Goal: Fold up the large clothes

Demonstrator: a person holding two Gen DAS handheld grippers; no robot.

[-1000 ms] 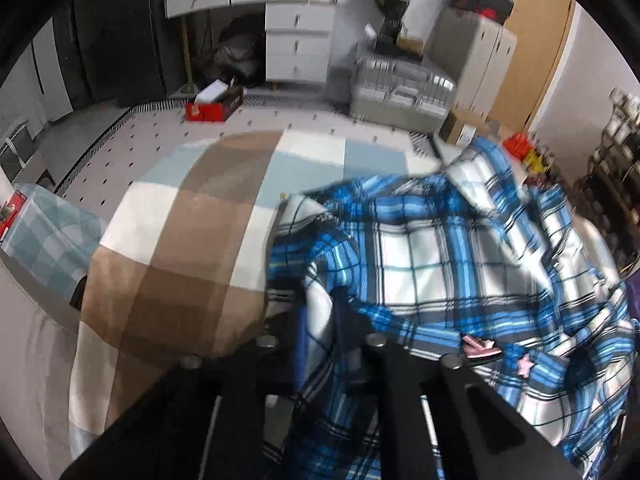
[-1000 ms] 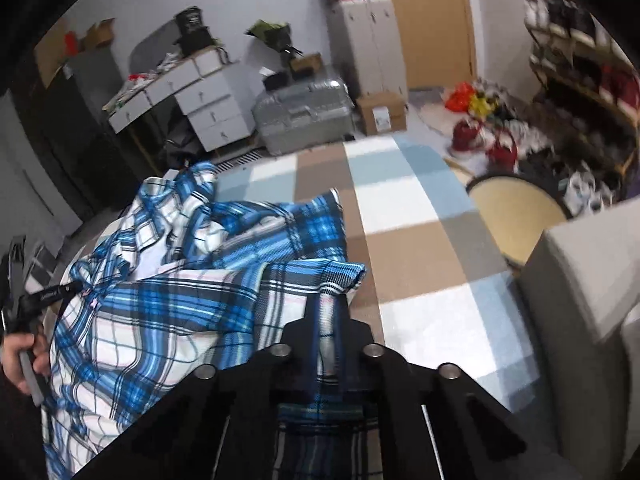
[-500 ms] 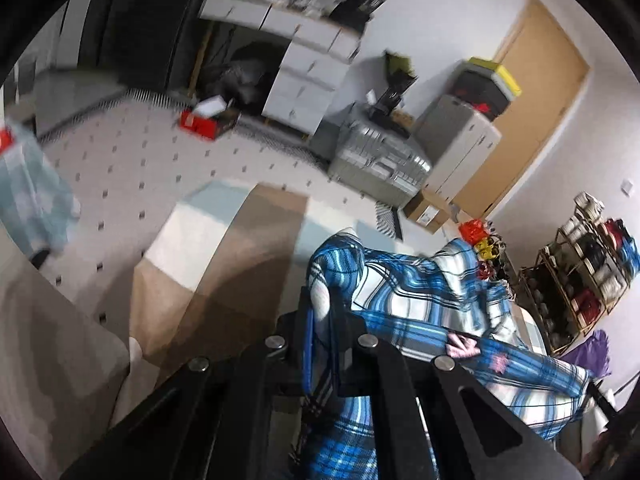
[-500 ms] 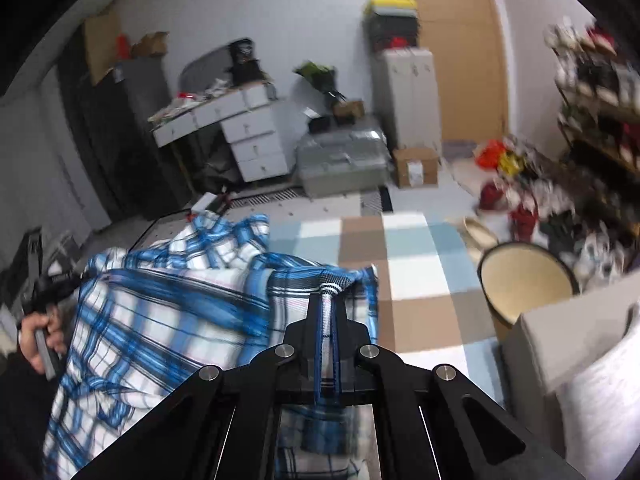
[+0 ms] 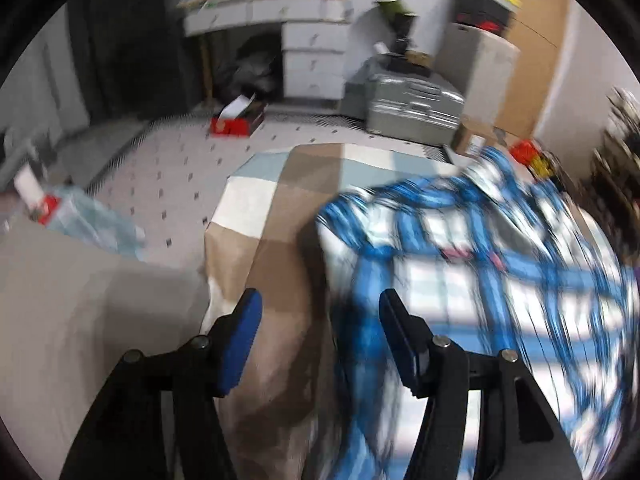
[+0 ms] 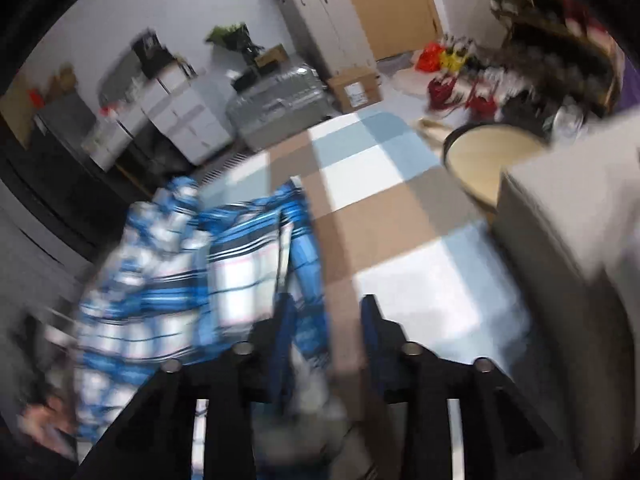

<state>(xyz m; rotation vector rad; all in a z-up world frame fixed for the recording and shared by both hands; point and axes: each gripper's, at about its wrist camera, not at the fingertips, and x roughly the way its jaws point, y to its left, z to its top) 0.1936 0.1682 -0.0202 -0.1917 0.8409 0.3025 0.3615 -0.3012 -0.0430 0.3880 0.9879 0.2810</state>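
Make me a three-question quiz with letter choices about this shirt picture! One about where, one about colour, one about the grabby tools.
1. Where does the shirt lie?
A. on the checked cover
B. in a drawer
C. on the shoe rack

2. What colour are the shirt's stripes?
A. red
B. blue
C. green

3. How are both tools now?
A. shut on the shirt
B. open
C. out of sight

Answers:
1 A, the cover spreads beneath it.
2 B, blue and white plaid.
3 B, the left tool and right tool each show a gap between the fingers.

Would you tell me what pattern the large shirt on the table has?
A blue, white and black plaid on the large shirt; it shows best in the left wrist view.
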